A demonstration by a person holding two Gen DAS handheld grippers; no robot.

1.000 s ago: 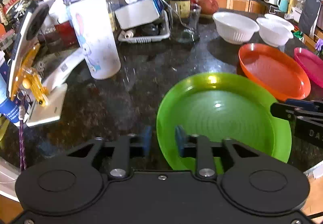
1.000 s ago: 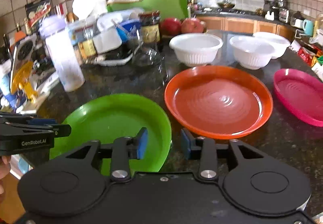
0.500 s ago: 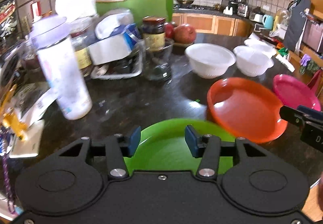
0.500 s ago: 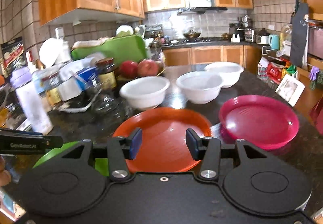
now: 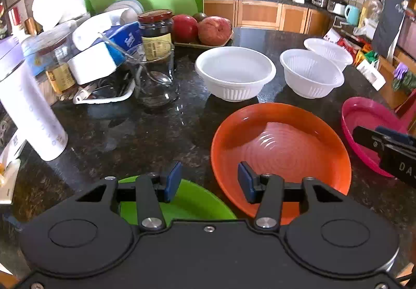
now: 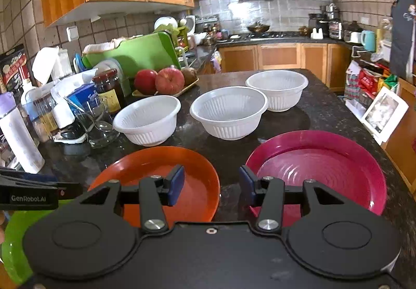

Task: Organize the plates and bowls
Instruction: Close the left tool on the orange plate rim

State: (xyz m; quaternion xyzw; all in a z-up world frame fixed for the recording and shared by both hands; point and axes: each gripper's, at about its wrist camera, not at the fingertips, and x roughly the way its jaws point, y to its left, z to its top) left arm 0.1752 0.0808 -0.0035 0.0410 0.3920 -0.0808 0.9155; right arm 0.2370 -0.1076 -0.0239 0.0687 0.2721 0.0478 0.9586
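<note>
Three plates, three white bowls unstacked on table; nothing organized yet. Your left gripper & right gripper: fingers apart, empty.

Three plates lie flat on the dark counter: green plate under the left claw, orange plate and pink plate flanking the right claw. Three white bowls stand upright, empty, beyond it.

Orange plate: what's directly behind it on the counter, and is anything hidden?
Behind the orange plate stand two white bowls, empty as far as shown. The plate's near rim is covered by the right gripper.
</note>
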